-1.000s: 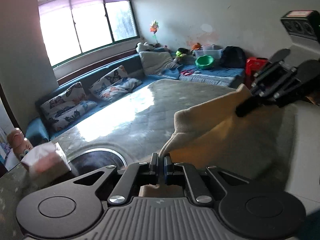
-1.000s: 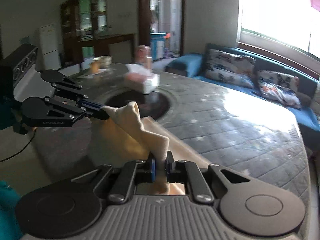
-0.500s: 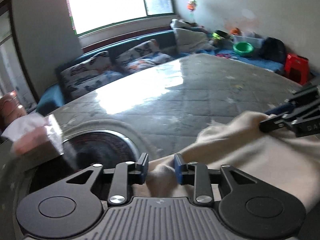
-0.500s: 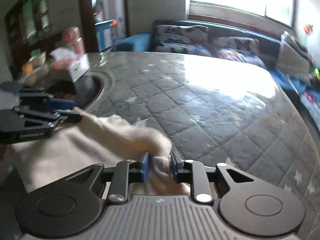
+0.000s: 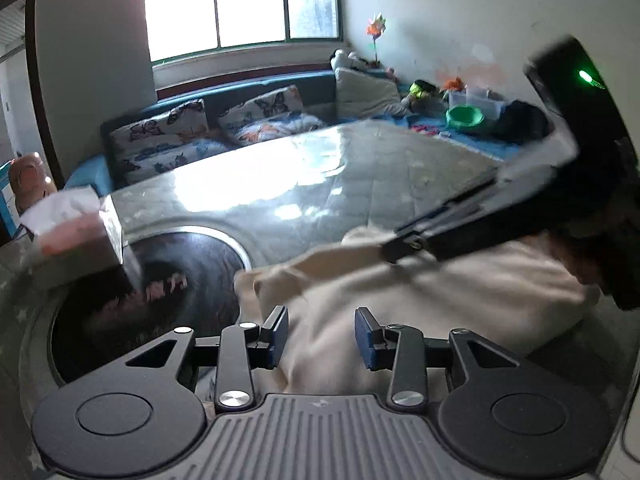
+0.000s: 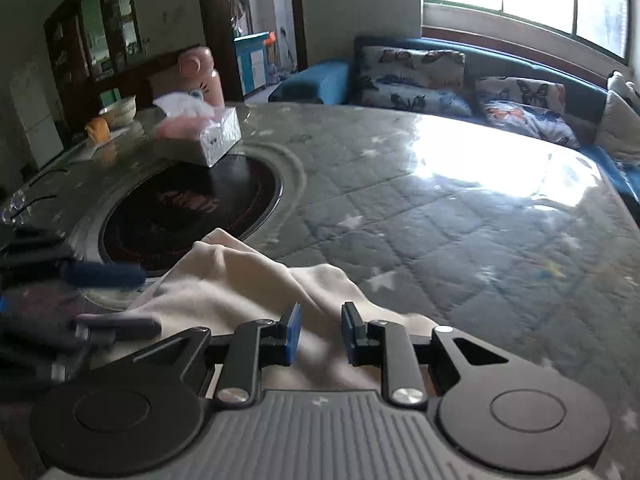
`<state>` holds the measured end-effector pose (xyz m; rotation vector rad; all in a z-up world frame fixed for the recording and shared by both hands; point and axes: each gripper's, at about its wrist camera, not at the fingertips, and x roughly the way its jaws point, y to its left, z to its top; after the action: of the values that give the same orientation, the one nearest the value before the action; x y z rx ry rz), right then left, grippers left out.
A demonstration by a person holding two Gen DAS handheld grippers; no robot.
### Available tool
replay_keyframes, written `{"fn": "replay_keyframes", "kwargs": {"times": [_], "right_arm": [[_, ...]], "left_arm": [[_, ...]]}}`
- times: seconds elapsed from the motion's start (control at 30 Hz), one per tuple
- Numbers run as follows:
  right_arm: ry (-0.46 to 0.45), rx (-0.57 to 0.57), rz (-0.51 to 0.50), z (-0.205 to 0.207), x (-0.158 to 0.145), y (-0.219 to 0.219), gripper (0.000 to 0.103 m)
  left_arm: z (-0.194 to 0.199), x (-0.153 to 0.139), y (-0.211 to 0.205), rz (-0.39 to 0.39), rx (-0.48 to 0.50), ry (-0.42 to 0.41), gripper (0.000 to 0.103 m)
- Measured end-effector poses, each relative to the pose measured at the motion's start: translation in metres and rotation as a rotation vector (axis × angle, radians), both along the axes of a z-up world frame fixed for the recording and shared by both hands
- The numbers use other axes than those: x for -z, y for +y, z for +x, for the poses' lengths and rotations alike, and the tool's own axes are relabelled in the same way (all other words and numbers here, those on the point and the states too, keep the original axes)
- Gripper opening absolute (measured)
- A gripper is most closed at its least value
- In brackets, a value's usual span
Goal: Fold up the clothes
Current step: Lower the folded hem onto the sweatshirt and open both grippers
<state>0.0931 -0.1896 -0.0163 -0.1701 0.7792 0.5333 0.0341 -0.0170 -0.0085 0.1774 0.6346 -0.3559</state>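
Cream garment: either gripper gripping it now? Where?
Neither. Left gripper and right gripper are both open above the cream garment, which lies on the table.

garment (image 6: pixel 256 284): I see soft matt cream cloth
worktop (image 6: pixel 460 216): glossy cover over quilted fabric
tongs (image 5: pixel 320 334): matt black plastic, blue pads
tissue box (image 6: pixel 216 138): shiny wrapping

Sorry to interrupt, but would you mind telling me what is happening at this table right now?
A person is folding clothes with a handheld two-finger gripper in each hand. A cream-coloured soft fabric garment lies bunched on the grey quilted, star-patterned table cover, beside the round black inset cooktop. The left gripper and the right gripper are both open over the garment, with cloth lying between the fingers but not clamped. A tissue box sits beyond the cooktop.
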Motion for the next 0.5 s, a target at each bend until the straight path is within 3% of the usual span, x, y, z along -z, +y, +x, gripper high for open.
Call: {"fn": "replay_keyframes", "kwargs": {"times": [0.17, 0.3, 0.5], "right_arm": [[-0.022, 0.004, -0.024, 0.006, 0.0, 0.012, 0.021], [-0.035, -0.099, -0.033, -0.007, -0.009, 0.027, 0.021], [-0.015, -0.161, -0.041, 0.002, 0.008, 0.066, 0.021]], "left_arm": [[0.004, 0.008, 0.008, -0.035, -0.022, 0.033, 0.041], [0.001, 0.011, 0.016, -0.081, -0.035, 0.052, 0.042], [-0.003, 0.014, 0.03, -0.156, -0.053, 0.094, 0.042]]}}
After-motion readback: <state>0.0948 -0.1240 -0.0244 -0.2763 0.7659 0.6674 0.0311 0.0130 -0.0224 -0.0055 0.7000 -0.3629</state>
